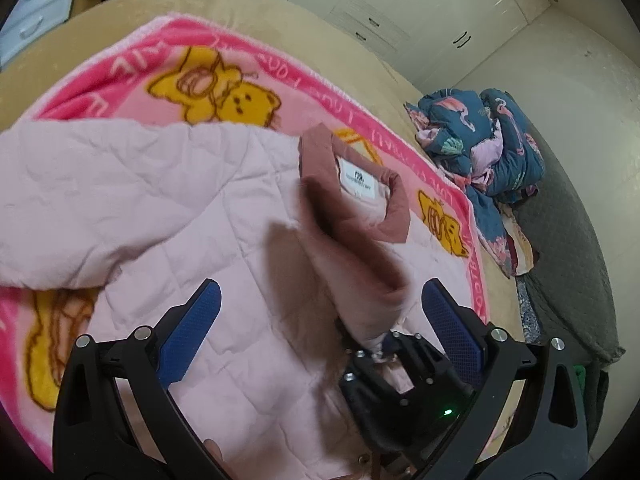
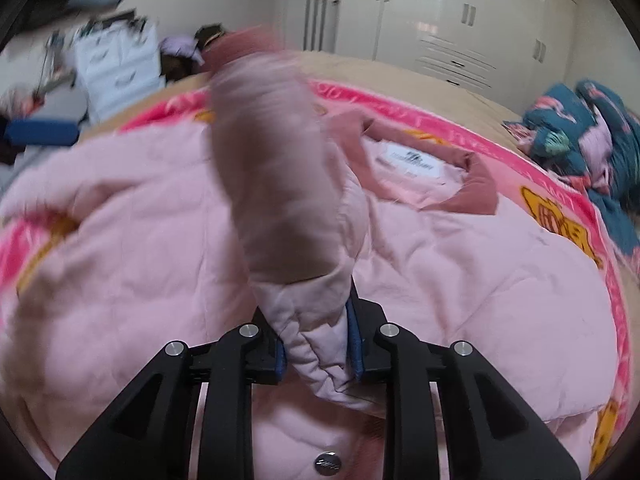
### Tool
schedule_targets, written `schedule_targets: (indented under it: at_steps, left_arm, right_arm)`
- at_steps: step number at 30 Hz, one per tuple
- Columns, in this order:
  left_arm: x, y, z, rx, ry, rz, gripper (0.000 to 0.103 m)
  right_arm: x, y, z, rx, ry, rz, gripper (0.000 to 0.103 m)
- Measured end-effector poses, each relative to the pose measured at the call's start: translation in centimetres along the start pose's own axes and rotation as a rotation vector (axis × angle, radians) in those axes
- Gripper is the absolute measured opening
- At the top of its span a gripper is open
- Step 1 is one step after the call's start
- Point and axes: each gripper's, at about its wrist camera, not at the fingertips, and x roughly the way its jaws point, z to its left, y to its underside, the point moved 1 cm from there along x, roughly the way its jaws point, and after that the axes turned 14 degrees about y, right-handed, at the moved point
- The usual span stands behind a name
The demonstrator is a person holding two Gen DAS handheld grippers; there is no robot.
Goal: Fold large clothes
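Note:
A pale pink quilted jacket (image 1: 160,184) lies spread on a pink bear-print blanket (image 1: 132,64), its dusty-rose collar (image 1: 394,216) and white label (image 1: 358,180) toward the right. My left gripper (image 1: 320,320) hangs open over the jacket's body, its blue pads (image 1: 192,336) wide apart with nothing between them. My right gripper (image 2: 318,340) is shut on the jacket's sleeve (image 2: 280,200), which rises blurred in front of the lens. In the left wrist view that right gripper (image 1: 384,344) sits between my left fingers with the sleeve (image 1: 360,280) lifted over the jacket front. A snap button (image 2: 327,462) shows below.
The blanket (image 2: 560,172) covers a beige bed (image 1: 280,20). Crumpled blue flamingo-print bedding (image 1: 492,140) lies at the right, beside a dark grey cover (image 1: 568,240). White wardrobes (image 1: 400,0) stand behind the bed. A pale drawer unit (image 2: 116,68) and clutter are at the far left.

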Motion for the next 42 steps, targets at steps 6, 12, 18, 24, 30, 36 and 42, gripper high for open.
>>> schedule_targets:
  at_steps: [6, 12, 18, 24, 30, 36, 42]
  left_arm:
    - [1.8, 0.8, 1.8, -0.067, 0.025, 0.058, 0.094]
    - [4.4, 2.2, 3.6, -0.14, 0.049, 0.125, 0.094]
    - [7.3, 4.3, 4.6, -0.178, 0.069, 0.19, 0.09]
    - [8.2, 4.9, 2.8, -0.03, -0.042, 0.162, 0.02]
    - [5.0, 2.0, -2.8, 0.189, -0.077, 0.038, 0.014]
    - [3.6, 0.1, -2.4, 0.302, -0.187, -0.005, 0.014]
    - [6.2, 1.8, 2.1, 0.266, -0.273, 0.092, 0.015]
  right_arm:
    - [-1.1, 0.5, 1.0, -0.007, -0.071, 0.019, 0.052]
    - [-4.1, 1.6, -0.9, 0.066, -0.147, 0.022, 0.073]
    - [-6.7, 3.5, -6.6, 0.243, -0.166, 0.031, 0.075]
    - [-8.0, 6.3, -12.5, 0.365, -0.084, 0.051, 0.075]
    - [-8.4, 7.1, -17.5, 0.428, 0.032, 0.052, 0.075]
    - [-6.5, 5.9, -19.8, 0.427, 0.08, 0.086, 0.075]
    - [-2.7, 5.1, -18.8, 0.39, 0.072, 0.149, 0.075]
